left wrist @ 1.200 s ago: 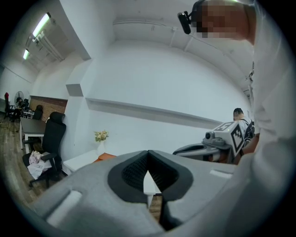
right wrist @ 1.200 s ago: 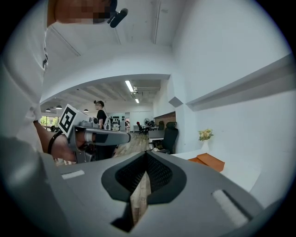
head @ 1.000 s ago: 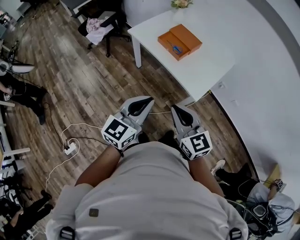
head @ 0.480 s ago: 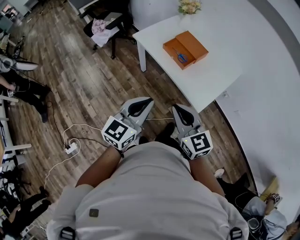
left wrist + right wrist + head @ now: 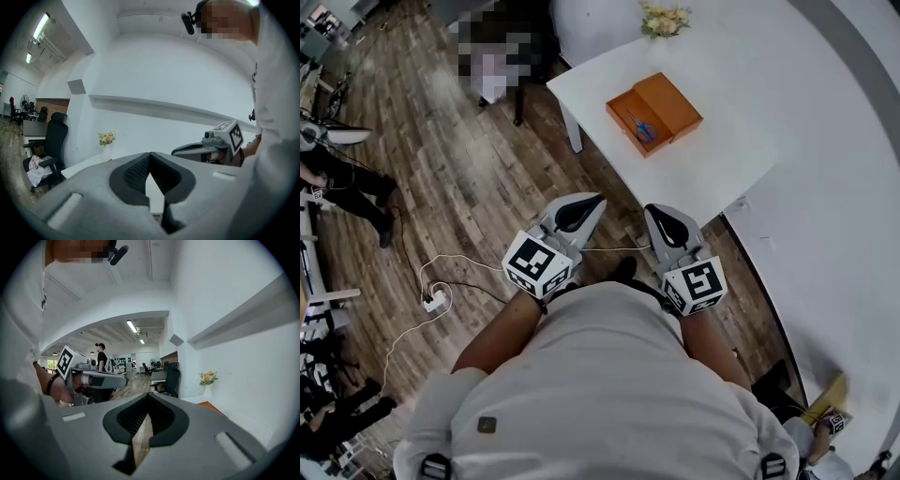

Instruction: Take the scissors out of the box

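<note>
An open orange box (image 5: pixel 654 112) lies on the white table (image 5: pixel 722 141), well ahead of both grippers. Blue-handled scissors (image 5: pixel 639 127) rest inside its left half. I hold my left gripper (image 5: pixel 596 198) and my right gripper (image 5: pixel 653 209) side by side in front of my body, above the wooden floor and short of the table's near corner. Both are shut with nothing between their jaws. In the left gripper view the left gripper (image 5: pixel 150 157) points toward the table, with the right gripper (image 5: pixel 206 147) beside it. A sliver of the orange box (image 5: pixel 212 405) shows past the right gripper (image 5: pixel 149 400).
A vase of flowers (image 5: pixel 664 19) stands at the table's far edge. A black office chair (image 5: pixel 54 140) with clothes on it stands left of the table. A power strip (image 5: pixel 436 301) with white cables lies on the floor at the left. A curved white wall (image 5: pixel 853 187) runs along the right.
The table and box have come nearer and lower in the head view as I walk toward them. Both grippers stay shut in front of my body.
</note>
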